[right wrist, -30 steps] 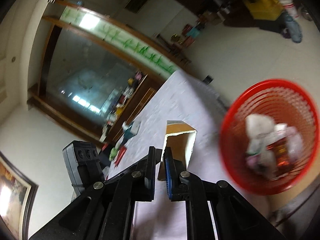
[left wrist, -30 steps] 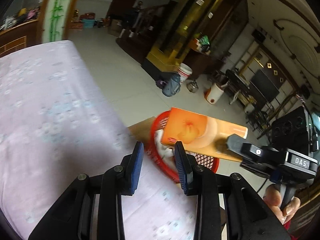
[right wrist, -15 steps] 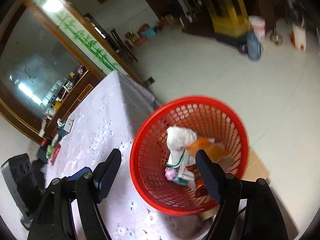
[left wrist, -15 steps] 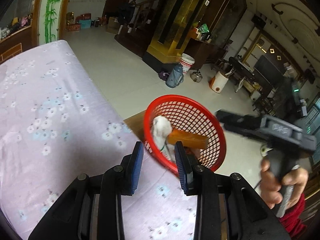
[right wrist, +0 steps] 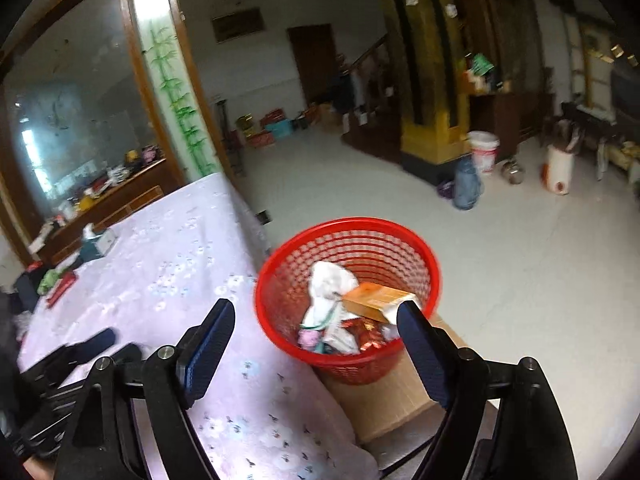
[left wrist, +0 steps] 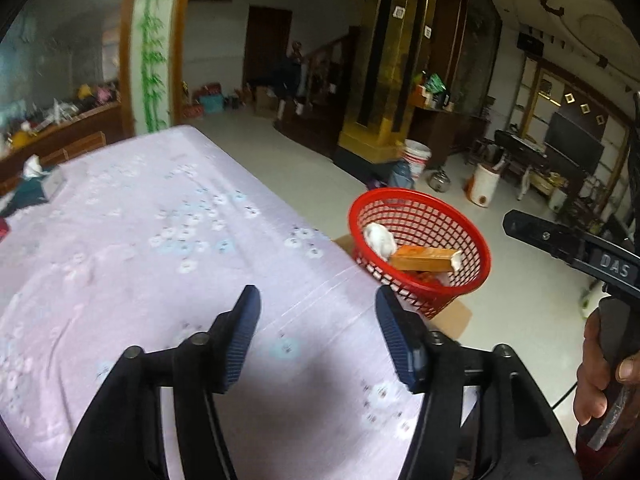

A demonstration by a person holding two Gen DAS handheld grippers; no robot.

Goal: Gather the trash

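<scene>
One orange carton (right wrist: 374, 298) lies tilted on top of the heap inside the red mesh basket (right wrist: 348, 226), leaning across crumpled white paper (right wrist: 332, 280) and bright wrappers (right wrist: 362, 334). From the left wrist view the same carton (left wrist: 424, 258) rests at the basket's (left wrist: 416, 196) centre, its long side roughly level.

That basket sits on a low cardboard box (right wrist: 384, 396) on the floor, tucked just beside the counter's corner, probably so litter can be carried straight off the edge and dropped in.

The counter (left wrist: 140, 240) is spread with a pale lilac cloth printed with small flowers, running from the basket toward ten o'clock. At its far end, well apart from the basket, lie a tissue box (right wrist: 100, 240) and some red and green oddments (right wrist: 56, 280); whether they count as litter I cannot tell.

Both tools are released and carry nothing. The right tool (right wrist: 316, 348) hangs with jaws spread wide, the basket framed between them. The left tool (left wrist: 320, 332) hovers over bare cloth, jaws likewise apart, the basket at its two o'clock. A hand (left wrist: 604, 364) grips the right tool's handle at four o'clock in that view.

My guess is that the nearby cloth is cleared and the far clutter is next.
</scene>
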